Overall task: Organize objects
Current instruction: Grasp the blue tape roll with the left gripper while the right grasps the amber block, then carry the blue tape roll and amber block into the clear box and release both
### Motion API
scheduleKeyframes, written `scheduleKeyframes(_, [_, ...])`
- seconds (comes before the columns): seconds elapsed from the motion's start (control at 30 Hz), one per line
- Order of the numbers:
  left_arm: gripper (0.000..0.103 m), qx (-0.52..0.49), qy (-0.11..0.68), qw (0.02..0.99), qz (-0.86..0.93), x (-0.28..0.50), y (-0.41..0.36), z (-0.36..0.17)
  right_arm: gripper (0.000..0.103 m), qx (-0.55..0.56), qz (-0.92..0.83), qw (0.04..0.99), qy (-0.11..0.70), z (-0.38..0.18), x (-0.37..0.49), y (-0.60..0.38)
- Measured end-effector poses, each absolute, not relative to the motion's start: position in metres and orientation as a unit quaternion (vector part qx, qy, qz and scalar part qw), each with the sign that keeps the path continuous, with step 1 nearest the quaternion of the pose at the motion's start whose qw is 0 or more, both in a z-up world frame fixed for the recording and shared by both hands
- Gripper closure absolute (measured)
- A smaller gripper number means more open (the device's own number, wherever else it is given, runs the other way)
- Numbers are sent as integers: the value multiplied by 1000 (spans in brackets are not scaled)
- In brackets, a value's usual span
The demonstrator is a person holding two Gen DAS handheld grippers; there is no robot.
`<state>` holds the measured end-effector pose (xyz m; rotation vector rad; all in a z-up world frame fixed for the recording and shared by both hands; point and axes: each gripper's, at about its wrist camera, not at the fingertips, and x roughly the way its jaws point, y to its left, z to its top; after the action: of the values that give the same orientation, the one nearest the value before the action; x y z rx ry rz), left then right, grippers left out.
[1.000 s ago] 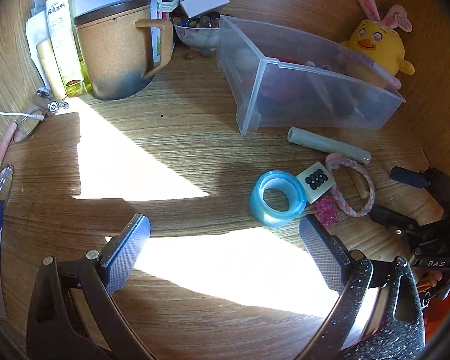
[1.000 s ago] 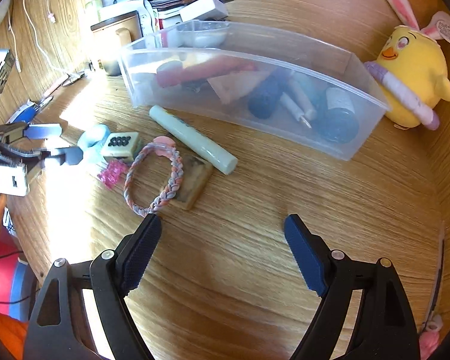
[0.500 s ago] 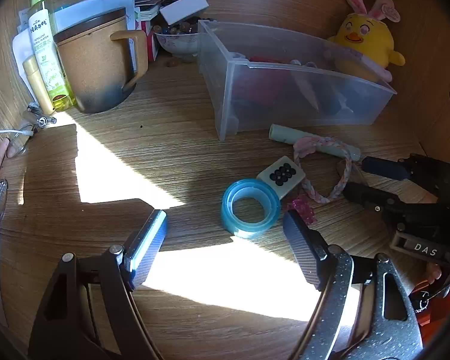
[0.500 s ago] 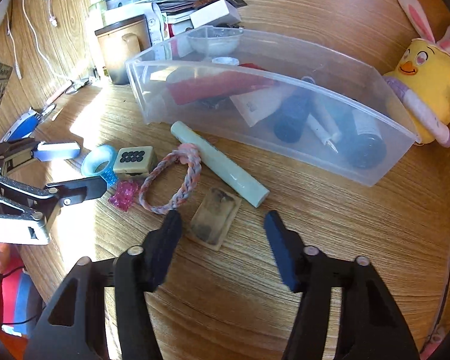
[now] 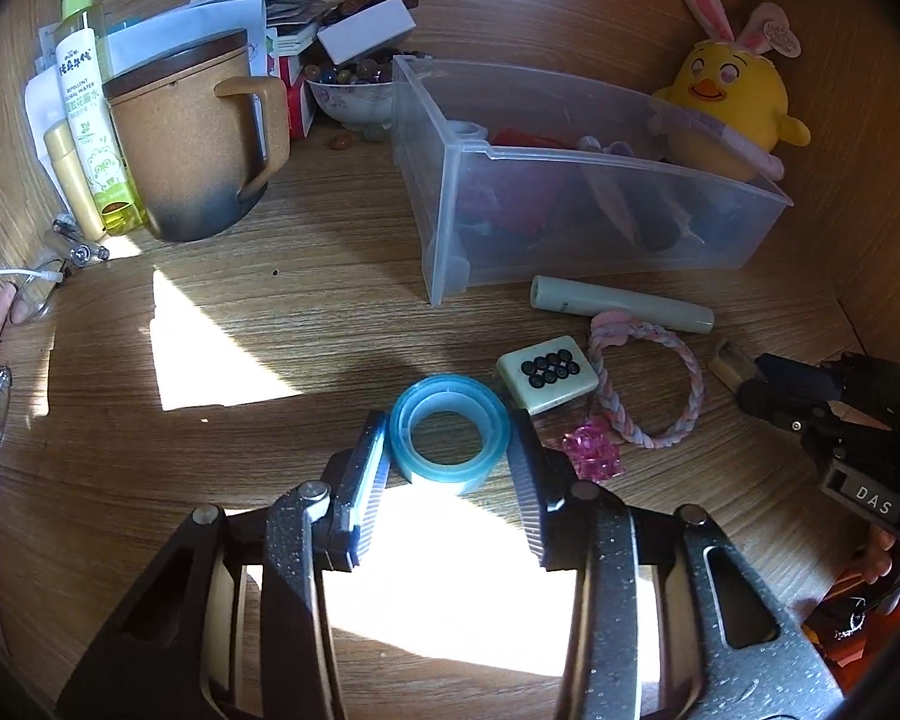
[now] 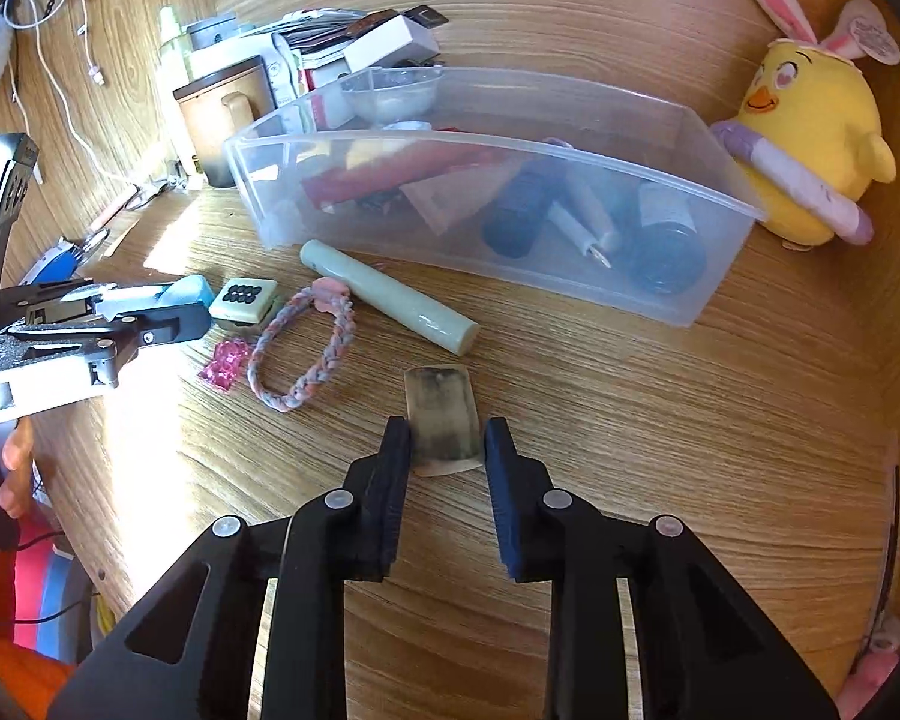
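While the clear plastic bin (image 6: 660,276) is sitting at the far side of the wooden desk (image 6: 660,450), half full of tubes and bottles, both claws are closing on items lying loose in front of it. The left gripper (image 5: 448,438) is narrowing around the blue tape roll (image 5: 449,427), pads at its sides. Right of it, the right gripper (image 6: 446,443) is squeezing in on the small flat tan block (image 6: 443,420), pads touching its near edges.

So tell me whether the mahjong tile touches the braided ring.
Touching: the left wrist view shows the mahjong tile with its right corner against the braided ring, no desk visible between.
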<state>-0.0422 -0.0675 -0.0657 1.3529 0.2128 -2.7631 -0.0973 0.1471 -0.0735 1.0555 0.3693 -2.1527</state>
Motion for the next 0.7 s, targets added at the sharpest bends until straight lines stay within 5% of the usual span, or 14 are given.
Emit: scheduleKeyframes(0.7, [64,352,100,14,-931,-43,-51,-4,81,354,-867,345,60,-26,-103,183])
